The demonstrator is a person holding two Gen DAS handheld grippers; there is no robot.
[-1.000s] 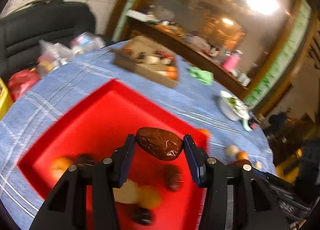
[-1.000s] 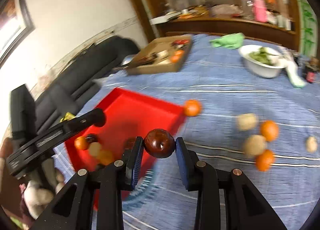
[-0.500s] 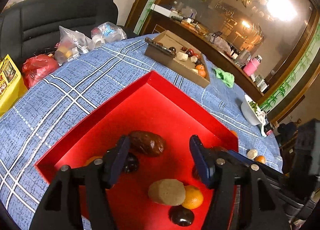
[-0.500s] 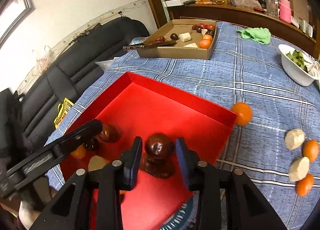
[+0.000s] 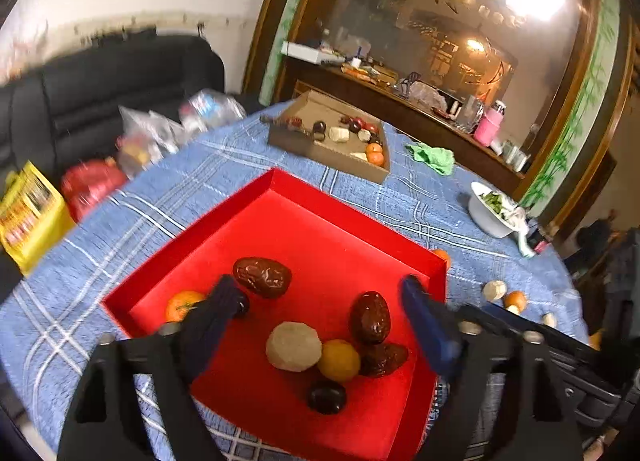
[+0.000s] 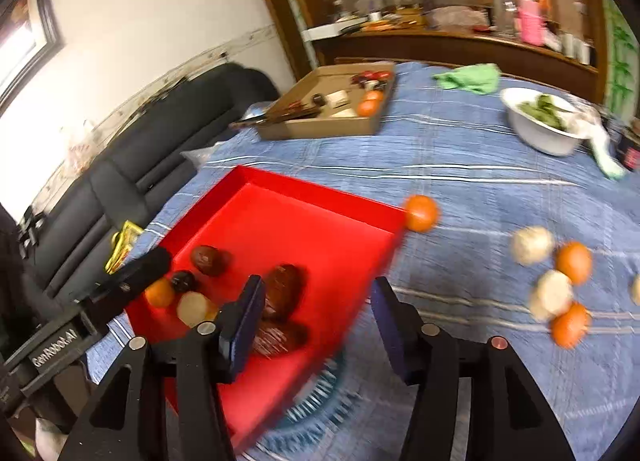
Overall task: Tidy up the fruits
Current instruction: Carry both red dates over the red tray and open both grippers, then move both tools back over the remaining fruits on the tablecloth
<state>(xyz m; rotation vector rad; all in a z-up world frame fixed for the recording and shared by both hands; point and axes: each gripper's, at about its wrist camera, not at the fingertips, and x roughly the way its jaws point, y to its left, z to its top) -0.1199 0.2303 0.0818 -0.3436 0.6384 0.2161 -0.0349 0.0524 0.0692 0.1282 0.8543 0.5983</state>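
Observation:
A red tray (image 5: pixel 352 217) (image 6: pixel 320 201) lies on the blue checked tablecloth. It holds several fruits: a brown date (image 5: pixel 262 277), a second date (image 5: pixel 370 317), a pale round fruit (image 5: pixel 294 345), an orange (image 5: pixel 182 303) and a dark plum (image 5: pixel 326 397). My left gripper (image 5: pixel 324 325) is open and empty above the tray's near part. My right gripper (image 6: pixel 316 321) is open and empty over the tray's near right corner, above dates (image 6: pixel 284 293). Loose oranges (image 6: pixel 420 213) and pale fruits (image 6: pixel 532 245) lie on the cloth to the right.
A cardboard box (image 5: pixel 328 141) with mixed fruit stands at the far side. A white bowl of greens (image 6: pixel 540 121) and a green cloth (image 6: pixel 472 77) are far right. Bags (image 5: pixel 148 137) and a black sofa (image 6: pixel 160 133) lie beyond the table's left edge.
Both grippers opened and let go of their fruit: the left date and the right dark round fruit now lie in the tray. Both grippers pulled back and up.

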